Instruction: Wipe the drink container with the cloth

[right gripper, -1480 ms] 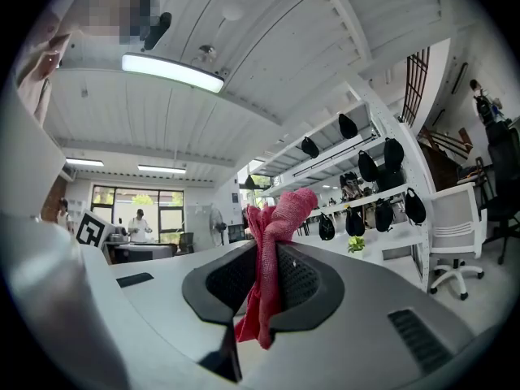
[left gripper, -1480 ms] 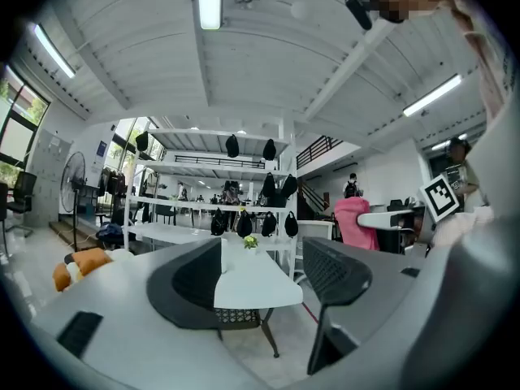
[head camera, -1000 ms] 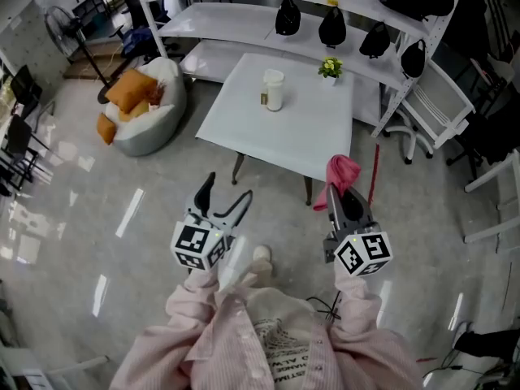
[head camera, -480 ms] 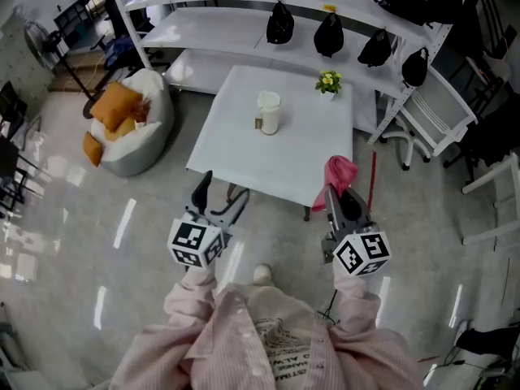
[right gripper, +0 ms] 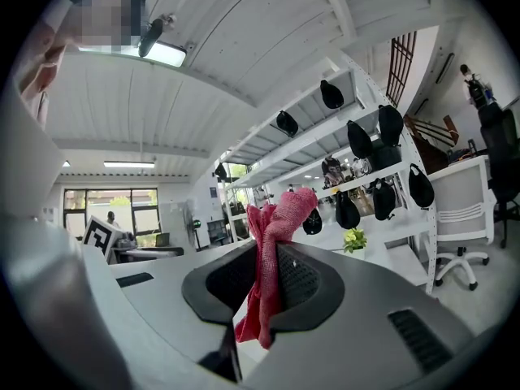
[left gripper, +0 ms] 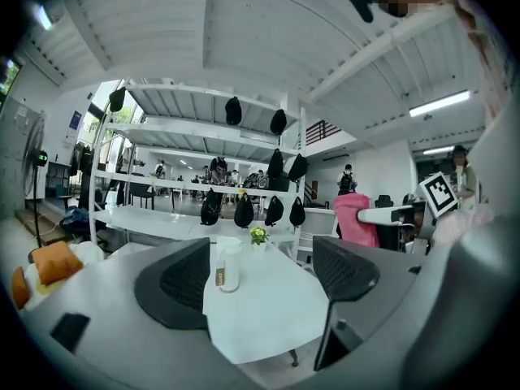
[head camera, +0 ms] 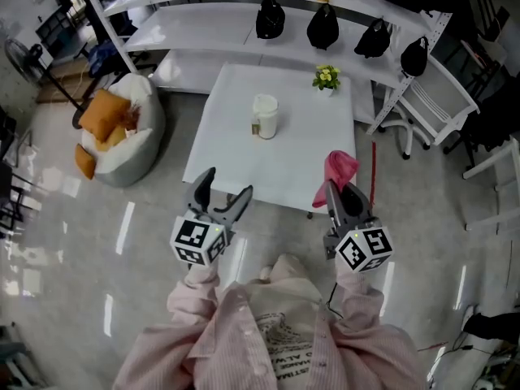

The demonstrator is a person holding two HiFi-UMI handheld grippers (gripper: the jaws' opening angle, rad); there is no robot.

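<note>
A white drink container (head camera: 264, 116) with a lid and a small brown label stands upright near the middle of the square white table (head camera: 301, 165). It also shows between the left jaws, the container (left gripper: 228, 263) far ahead. My left gripper (head camera: 221, 197) is open and empty, held before the table's near edge. My right gripper (head camera: 339, 192) is shut on a pink cloth (head camera: 339, 169), whose bunched end sticks up past the tips over the table's near right corner. The cloth (right gripper: 274, 254) hangs pinched between the right jaws.
A small potted plant (head camera: 327, 77) stands at the table's far right. White shelving (head camera: 211, 31) with black bags (head camera: 270, 19) runs behind. A beanbag with orange cushions (head camera: 110, 124) lies at left, and a white chair (head camera: 431, 108) stands at right.
Both grippers have come closer to the table; the near edge now lies just beyond their tips. The cloth stays clamped in the right gripper and the left stays open.
</note>
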